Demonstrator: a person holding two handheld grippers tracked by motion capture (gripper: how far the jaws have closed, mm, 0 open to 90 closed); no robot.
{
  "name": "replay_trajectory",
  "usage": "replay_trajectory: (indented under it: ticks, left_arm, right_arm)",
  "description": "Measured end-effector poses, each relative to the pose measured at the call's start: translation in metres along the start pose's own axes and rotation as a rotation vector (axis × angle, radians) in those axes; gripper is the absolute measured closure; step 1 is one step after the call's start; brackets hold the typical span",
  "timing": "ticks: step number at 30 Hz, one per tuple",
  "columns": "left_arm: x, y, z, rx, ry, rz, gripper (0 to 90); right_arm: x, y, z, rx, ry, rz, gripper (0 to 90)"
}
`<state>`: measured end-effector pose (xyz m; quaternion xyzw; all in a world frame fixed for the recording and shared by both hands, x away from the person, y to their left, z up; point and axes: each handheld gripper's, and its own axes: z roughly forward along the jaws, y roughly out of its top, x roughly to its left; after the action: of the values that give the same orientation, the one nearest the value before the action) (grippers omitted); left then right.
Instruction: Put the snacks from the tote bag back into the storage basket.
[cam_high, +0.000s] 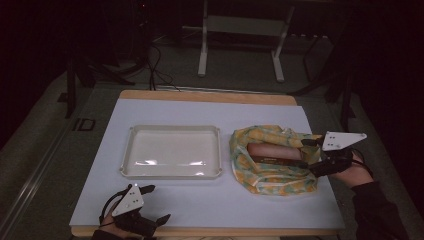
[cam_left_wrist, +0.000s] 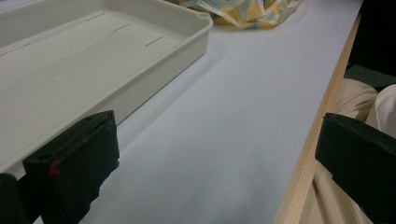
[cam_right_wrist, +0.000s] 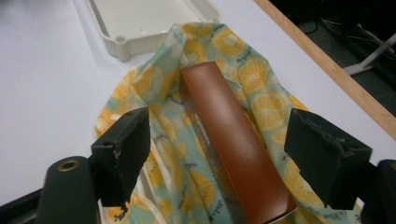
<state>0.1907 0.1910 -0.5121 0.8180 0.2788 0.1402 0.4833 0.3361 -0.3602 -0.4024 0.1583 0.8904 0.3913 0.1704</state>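
My left tongs (cam_high: 150, 202) rest at the near left corner of the counter (cam_high: 210, 200), jaws spread wide with nothing between them. In the left gripper view they frame bare white surface, with the wooden front edge (cam_left_wrist: 308, 158) running under the right jaw. I judge this is a parked position: out of the way, yet close enough to the tray to steady it if needed.

Just beyond them sits the shallow cream plastic tray (cam_high: 131, 150), empty, long side facing me. It lies in the middle of the counter, just beside the cloth bundle, which makes it the likely destination for what the cloth holds.

To the right of the tray is the cloth with an orange-slice print (cam_high: 272, 180), bunched into a loose nest with its folds opened upward. A long reddish-brown box (cam_high: 275, 150) lies in that hollow, roughly flat, one end pointing toward the tray. The opened folds leave its top face exposed.

My right tongs (cam_high: 306, 153) come in from the right edge of the counter, jaws spread, one on each side of the box's near end. In the right gripper view the box (cam_right_wrist: 236, 149) runs between the two jaws with visible gaps on both sides, so nothing is pinched yet. Aligning along the box's length should let the jaws close across its narrow width.
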Motion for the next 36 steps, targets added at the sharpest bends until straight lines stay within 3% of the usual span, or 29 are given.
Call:
replay_trajectory:
  ticks: [9, 19, 36]
  left_arm:
    - [0.001, 0.000, 0.000, -0.001, -0.001, -0.002, 0.0]
    - [0.001, -0.001, 0.001, 0.002, -0.007, -0.003, 0.0]
    - [0.002, -0.001, 0.002, 0.006, -0.004, -0.010, 0.0]
  right_arm:
    - [-0.015, 0.004, 0.018, 0.069, 0.021, -0.054, 30.2]
    - [-0.030, 0.000, 0.041, 0.154, 0.040, -0.062, 29.5]
    - [-0.041, -0.019, 0.074, 0.290, 0.081, -0.068, 29.2]
